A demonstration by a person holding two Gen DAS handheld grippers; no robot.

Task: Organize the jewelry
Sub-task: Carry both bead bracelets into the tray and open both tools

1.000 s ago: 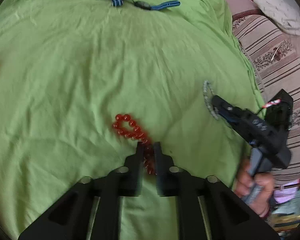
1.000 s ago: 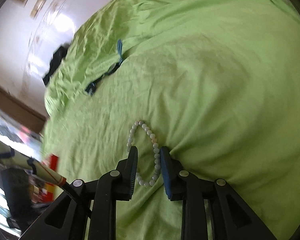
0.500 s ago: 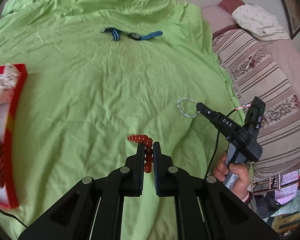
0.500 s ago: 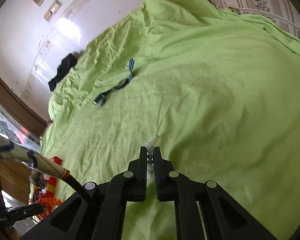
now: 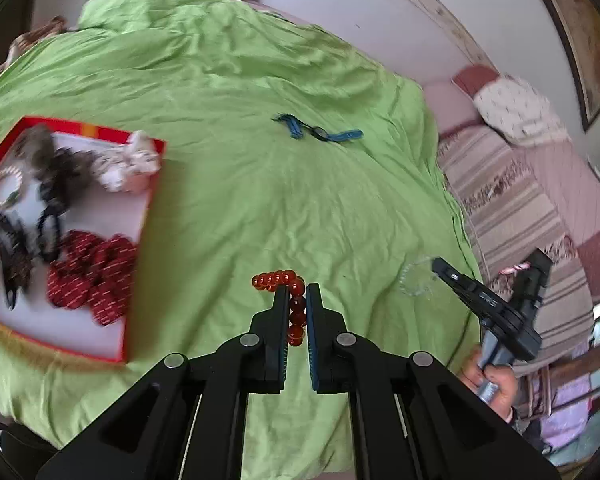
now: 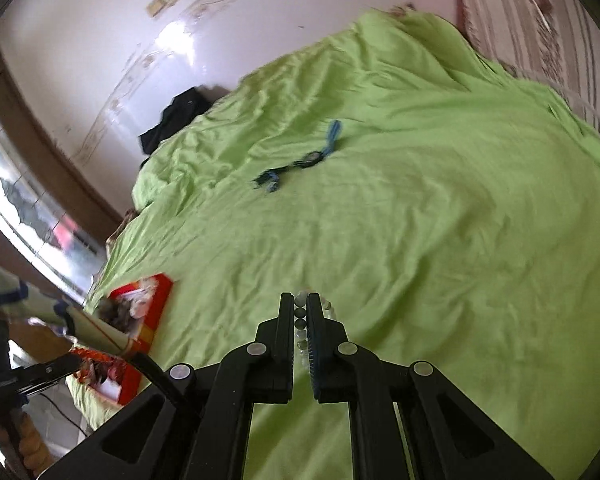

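Red glossy round-bead bracelet [image 5: 294, 307] pinched betw. left gripper [image 5: 297, 294] jaws.

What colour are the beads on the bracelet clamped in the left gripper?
Translucent orange-red, round glossy beads; the left wrist view shows them best.

Two wrist fisheyes, angled down over one green bedsheet [image 5: 340, 208], sharing the blue strap [image 6: 300, 160] and red box [image 5: 140, 216].
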